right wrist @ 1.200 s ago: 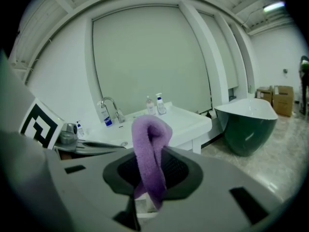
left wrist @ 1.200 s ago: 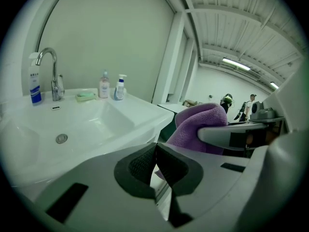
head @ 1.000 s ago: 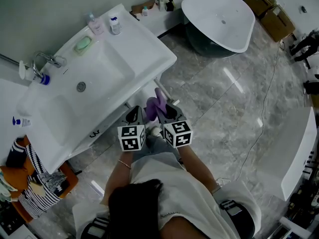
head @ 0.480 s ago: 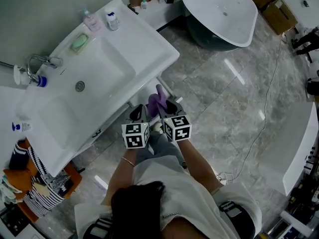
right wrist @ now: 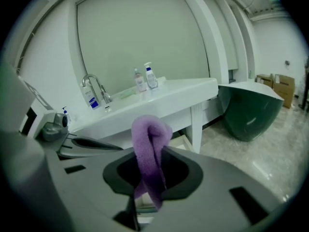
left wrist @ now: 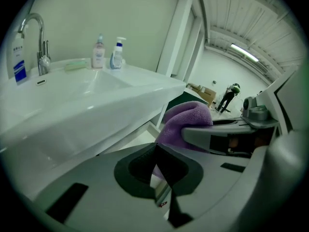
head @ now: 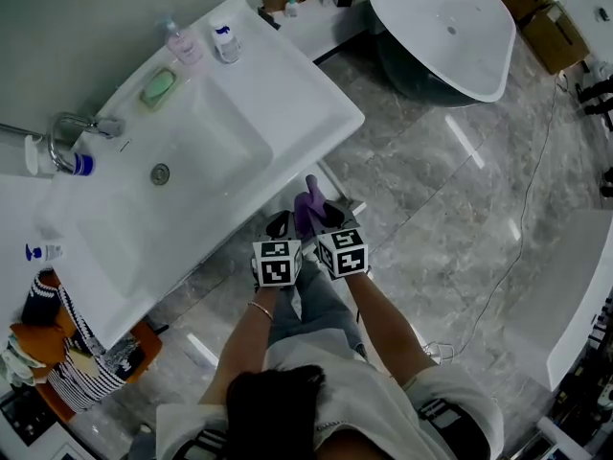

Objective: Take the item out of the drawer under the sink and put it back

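A purple cloth (head: 306,208) is folded over and pinched in my right gripper (head: 323,218), which is shut on it. In the right gripper view the cloth (right wrist: 151,146) stands up between the dark pads and hangs down below them. My left gripper (head: 279,226) is close beside the right one, its jaws together with nothing in them. From the left gripper (left wrist: 157,148) the cloth (left wrist: 187,122) shows just ahead to the right. Both grippers hang in front of the white sink (head: 316,89), near its right front corner. The white open drawer (right wrist: 182,140) shows below the sink's edge.
Two pump bottles (head: 224,42), a green soap (head: 158,85) and a faucet (head: 75,130) sit on the sink. A dark freestanding bathtub (head: 442,29) stands at the back right, with cardboard boxes (head: 538,10) beyond it. A basket with striped cloth (head: 79,353) is at the left.
Both grippers have sunk lower in front of the sink, side by side, with the purple cloth still in the right one.
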{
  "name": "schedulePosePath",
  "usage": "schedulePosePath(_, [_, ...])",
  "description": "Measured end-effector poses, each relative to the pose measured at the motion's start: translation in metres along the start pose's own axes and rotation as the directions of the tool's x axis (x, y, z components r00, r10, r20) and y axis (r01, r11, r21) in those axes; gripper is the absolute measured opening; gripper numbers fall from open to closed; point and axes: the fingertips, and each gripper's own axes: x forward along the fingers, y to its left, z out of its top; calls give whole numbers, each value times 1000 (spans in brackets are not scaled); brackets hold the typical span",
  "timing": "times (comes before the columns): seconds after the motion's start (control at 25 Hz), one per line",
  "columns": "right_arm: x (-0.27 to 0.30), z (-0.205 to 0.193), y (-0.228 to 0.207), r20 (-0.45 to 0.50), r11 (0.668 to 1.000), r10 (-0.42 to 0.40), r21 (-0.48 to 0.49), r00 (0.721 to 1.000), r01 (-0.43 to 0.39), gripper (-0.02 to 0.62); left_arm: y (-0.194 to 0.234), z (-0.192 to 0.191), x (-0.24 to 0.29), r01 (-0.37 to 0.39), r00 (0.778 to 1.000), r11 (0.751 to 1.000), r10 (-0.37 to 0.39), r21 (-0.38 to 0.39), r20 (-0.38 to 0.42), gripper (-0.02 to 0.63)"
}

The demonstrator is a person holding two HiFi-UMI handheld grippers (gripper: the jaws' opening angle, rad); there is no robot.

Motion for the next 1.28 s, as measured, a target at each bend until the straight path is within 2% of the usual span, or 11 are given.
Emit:
schedulePosePath(0.12, [14,-7,-3,-5,1000,14,7,1000,-14,87,5,-15,12,-30,999,999,29,-19,-42,3])
schedulePosePath(0.32, [35,-21,-14,-34,1000,17,18,999,-17,87,9,-27,26,-53,997,995,48,-82,-56,3])
schedulePosePath(0.44, [54,-22,-19,-34,1000,19,9,999,-19,87,20,-30,38,-86,995,987,78,-134,-58,3])
schedulePosePath(0.68, [84,-35,-21,-89,998,52,-25,995,-54,89,35,-42,54,-134,991,972,126,-191,-53,3])
schedulePosePath(0.88, [102,-44,-29,-122,998,55,8,991,-55,89,44,-52,64,-158,987,956,147,-248,-62,3])
schedulePosePath(1.12, [122,-64,-35,-199,999,50,32,979,-44,95,53,-56,68,-188,982,944,178,-270,-64,3])
schedulePosePath(1.28, [132,-69,-37,-210,998,51,51,976,-41,97,52,-58,72,-170,985,947,158,-272,-63,3])
